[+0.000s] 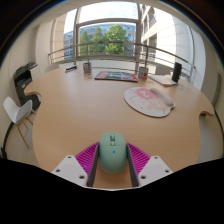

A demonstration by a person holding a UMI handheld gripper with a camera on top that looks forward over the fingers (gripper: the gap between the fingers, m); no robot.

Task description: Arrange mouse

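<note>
A pale green computer mouse [112,152] sits between the two fingers of my gripper [112,160], its nose pointing away from me. Both pink pads press on its sides, so the gripper is shut on it. The mouse is low over the near part of a large wooden table [80,110]. A round pink and white mouse mat [148,98] lies on the table beyond the fingers, to the right.
A rectangular patterned mat [117,75] lies at the table's far edge. A dark upright object [177,72] stands at the far right. A white chair [16,110] and a black chair [25,76] stand on the left. Windows are behind.
</note>
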